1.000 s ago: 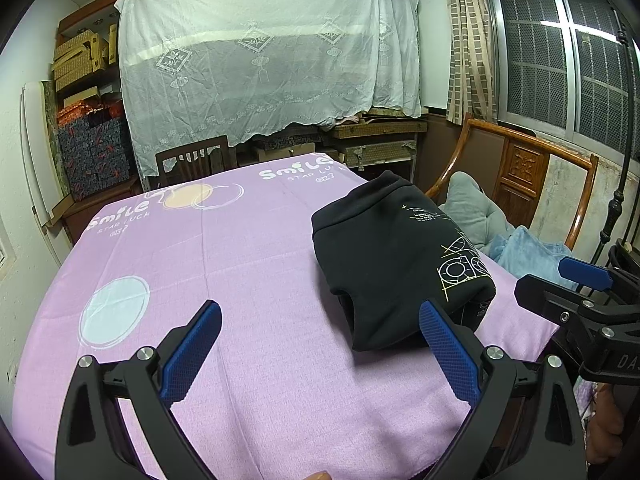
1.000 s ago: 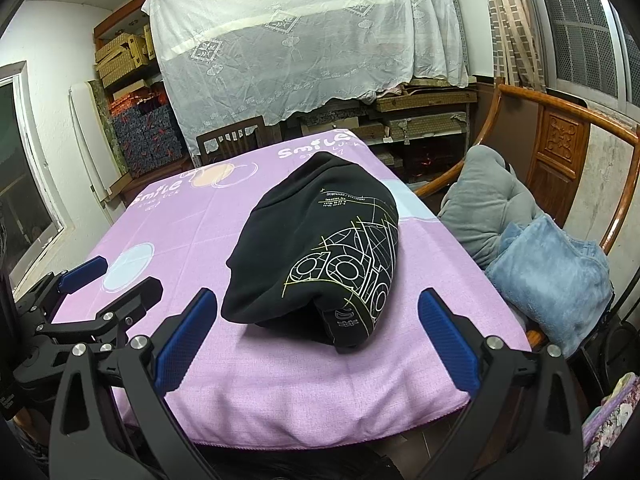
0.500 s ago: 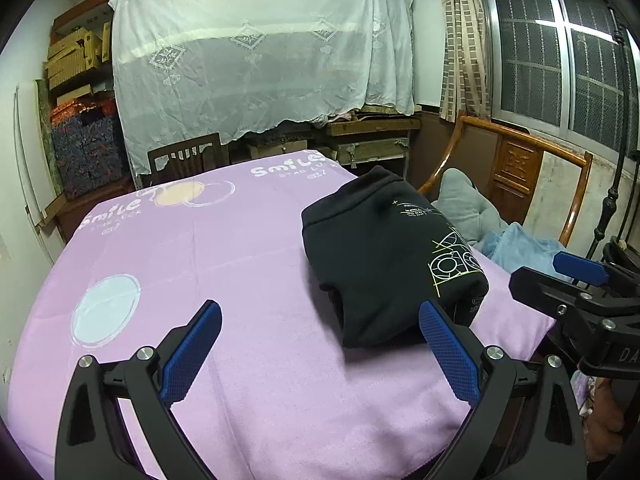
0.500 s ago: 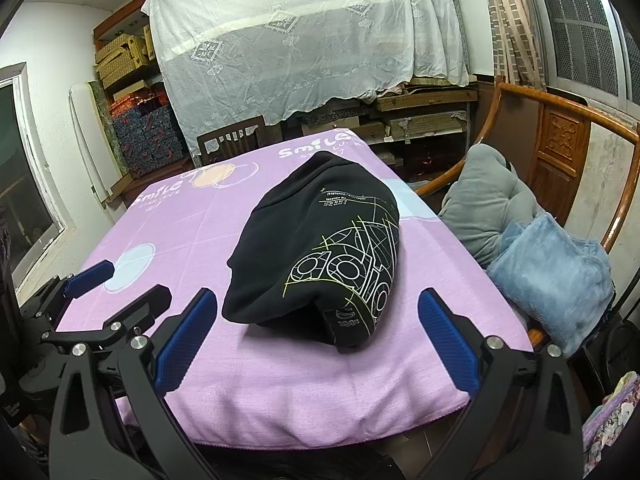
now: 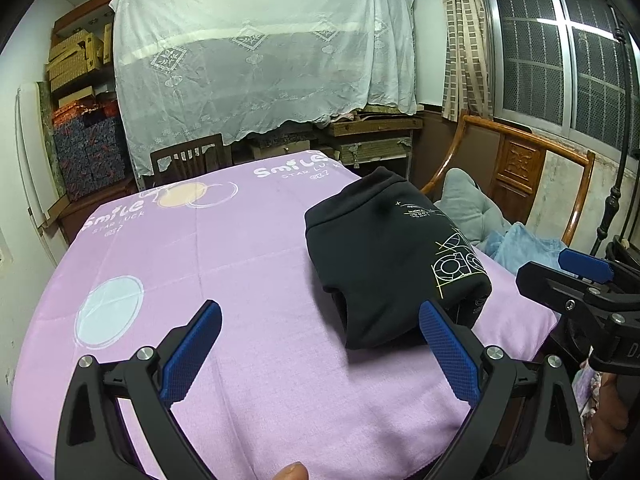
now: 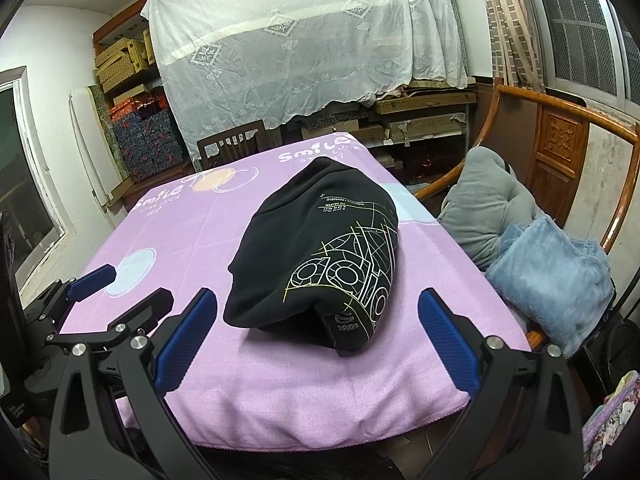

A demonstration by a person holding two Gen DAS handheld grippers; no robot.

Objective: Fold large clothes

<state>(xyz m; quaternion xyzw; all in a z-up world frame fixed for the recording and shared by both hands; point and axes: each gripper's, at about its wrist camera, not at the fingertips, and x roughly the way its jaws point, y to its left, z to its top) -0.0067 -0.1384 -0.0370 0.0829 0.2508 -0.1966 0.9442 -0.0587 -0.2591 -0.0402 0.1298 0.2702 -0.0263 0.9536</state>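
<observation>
At the far left, stacked boxes [image 6: 120,60] fill shelves beside a white lace sheet [image 6: 304,44] draped over the back of the room, with a dark wooden chair [image 6: 232,146] below it at the far edge of the table [image 6: 192,236]. The table wears a lilac cloth printed with pale circles and the word "Smile".

The left hand-held gripper [image 5: 320,352] hovers over the near part of the cloth, its blue-padded fingers [image 5: 192,354] spread wide with nothing between them. From the right wrist view it shows at the lower left, off the table's near left corner.

Right of the table's middle lies the black sweatshirt [image 6: 320,256], folded into a thick bundle with a yellow-and-white line graphic facing up toward its near right end. It rests on the cloth, touched by neither tool.

The right hand-held gripper [image 6: 318,338] is held just short of the table's near edge, pointing at the bundle, its fingers likewise spread wide and empty.

Farther right, a carved wooden armchair [image 6: 560,140] stands against the table's side, holding a grey cushion [image 6: 488,212] and a light blue blanket [image 6: 552,276]. A barred window [image 5: 560,60] sits behind it.
</observation>
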